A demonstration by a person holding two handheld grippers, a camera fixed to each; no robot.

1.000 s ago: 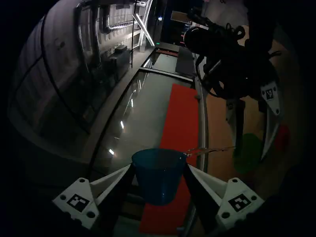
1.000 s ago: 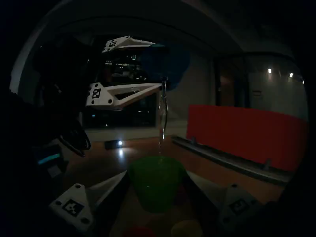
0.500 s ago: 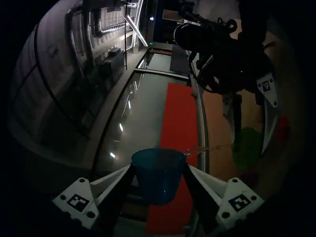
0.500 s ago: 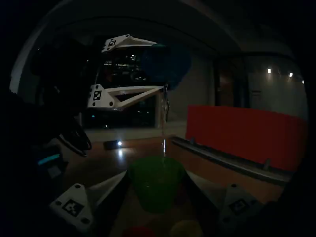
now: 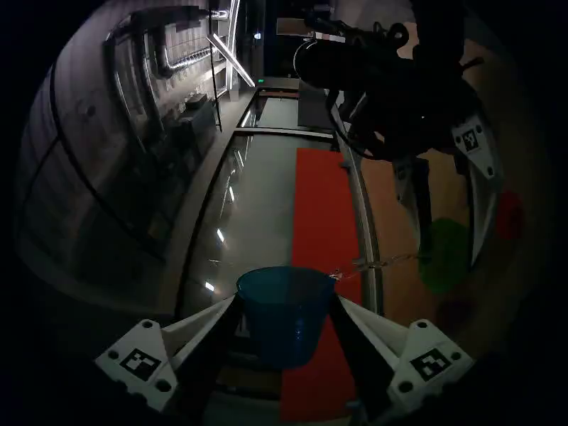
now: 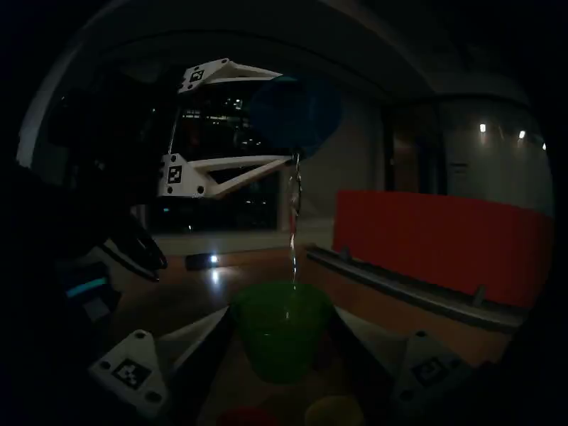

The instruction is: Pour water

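Note:
My left gripper (image 5: pixel 286 312) is shut on a blue cup (image 5: pixel 285 312), tipped on its side. A thin stream of water (image 5: pixel 376 264) runs from its rim toward a green cup (image 5: pixel 444 254). In the right gripper view, my right gripper (image 6: pixel 282 334) is shut on that green cup (image 6: pixel 282 328), held upright low in front. The blue cup (image 6: pixel 295 113) hangs above it between the left gripper's white fingers (image 6: pixel 213 177), and the water stream (image 6: pixel 292 213) falls into the green cup. The right gripper (image 5: pixel 454 213) also shows in the left gripper view, around the green cup.
The room is dark. A wooden table (image 6: pixel 213 291) lies under the cups, with a red panel (image 6: pixel 440 238) and a metal rail (image 6: pixel 412 291) at its far side. Red (image 6: pixel 245 417) and yellow (image 6: pixel 334 410) round things sit near the bottom. Glass walls (image 5: pixel 142 177) stand beyond.
The left gripper view has rolled a little further, so the blue cup is tipped slightly more. Water keeps running into the green cup. The right gripper has stayed still.

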